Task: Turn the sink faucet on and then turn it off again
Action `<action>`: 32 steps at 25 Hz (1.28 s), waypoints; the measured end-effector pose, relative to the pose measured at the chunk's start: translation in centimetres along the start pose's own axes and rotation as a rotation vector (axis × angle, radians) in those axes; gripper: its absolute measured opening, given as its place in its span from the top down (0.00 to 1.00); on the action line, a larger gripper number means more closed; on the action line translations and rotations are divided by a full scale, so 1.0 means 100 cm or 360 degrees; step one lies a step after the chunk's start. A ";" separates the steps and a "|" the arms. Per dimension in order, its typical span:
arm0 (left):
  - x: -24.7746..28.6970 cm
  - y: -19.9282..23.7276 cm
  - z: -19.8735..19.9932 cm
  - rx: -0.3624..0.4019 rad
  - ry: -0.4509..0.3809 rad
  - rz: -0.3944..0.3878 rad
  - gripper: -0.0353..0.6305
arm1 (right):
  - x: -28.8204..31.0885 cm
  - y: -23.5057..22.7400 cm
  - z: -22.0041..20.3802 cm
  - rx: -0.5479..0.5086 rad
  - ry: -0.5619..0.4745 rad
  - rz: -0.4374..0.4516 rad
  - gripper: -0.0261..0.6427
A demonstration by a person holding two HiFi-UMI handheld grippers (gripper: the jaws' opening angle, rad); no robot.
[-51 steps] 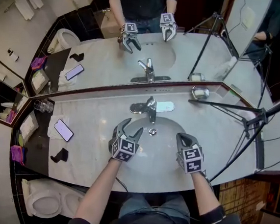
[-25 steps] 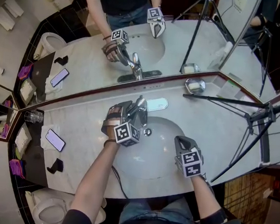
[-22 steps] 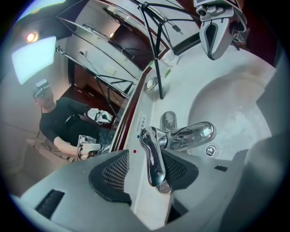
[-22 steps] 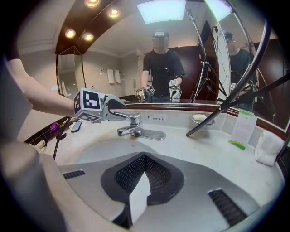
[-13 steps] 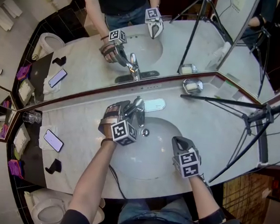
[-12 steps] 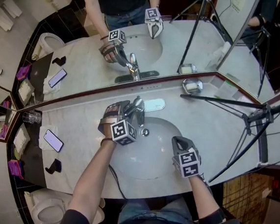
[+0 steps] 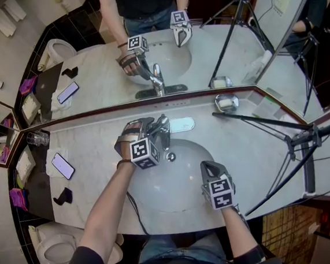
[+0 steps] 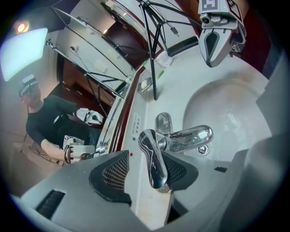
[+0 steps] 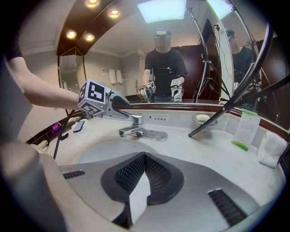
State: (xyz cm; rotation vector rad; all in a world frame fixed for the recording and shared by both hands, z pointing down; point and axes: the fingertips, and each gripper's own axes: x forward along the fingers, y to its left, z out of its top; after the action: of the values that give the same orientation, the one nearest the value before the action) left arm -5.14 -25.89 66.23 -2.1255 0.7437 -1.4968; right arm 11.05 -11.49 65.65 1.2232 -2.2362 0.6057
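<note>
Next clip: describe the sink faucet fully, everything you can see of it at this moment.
The faucet is shiny chrome: an oval base plate on the marble counter by the mirror, a short spout over the basin, and one lever handle on top. The lever stands between the open fingers of the left gripper, close to one of them; contact cannot be told. No water stream shows.

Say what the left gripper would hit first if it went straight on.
Most likely the faucet handle, which lies between the open jaws of the left gripper. How much gap remains is hard to judge.
</note>
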 end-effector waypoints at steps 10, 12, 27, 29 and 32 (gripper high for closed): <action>0.007 0.009 0.007 0.0140 0.0038 -0.0173 0.59 | 0.002 -0.001 -0.005 -0.0027 -0.0012 0.0005 0.93; 0.013 0.013 0.006 0.0185 0.0073 -0.0212 0.58 | 0.001 -0.001 -0.003 -0.0009 -0.0008 0.0008 0.93; 0.014 0.014 0.001 0.0164 0.0097 -0.0223 0.56 | 0.001 0.008 0.012 -0.0010 -0.0020 0.0040 0.93; 0.008 0.012 0.005 0.0185 0.0080 -0.0190 0.60 | -0.001 0.010 0.013 -0.0019 -0.0019 0.0045 0.93; -0.009 0.009 0.010 0.0170 0.0036 -0.0150 0.67 | -0.007 0.014 0.017 -0.0040 -0.0029 0.0049 0.93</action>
State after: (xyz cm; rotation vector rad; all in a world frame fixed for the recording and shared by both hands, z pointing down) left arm -4.58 -26.01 64.71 -2.0928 0.5647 -1.5749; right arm 9.84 -11.36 63.75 1.1883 -2.2747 0.5788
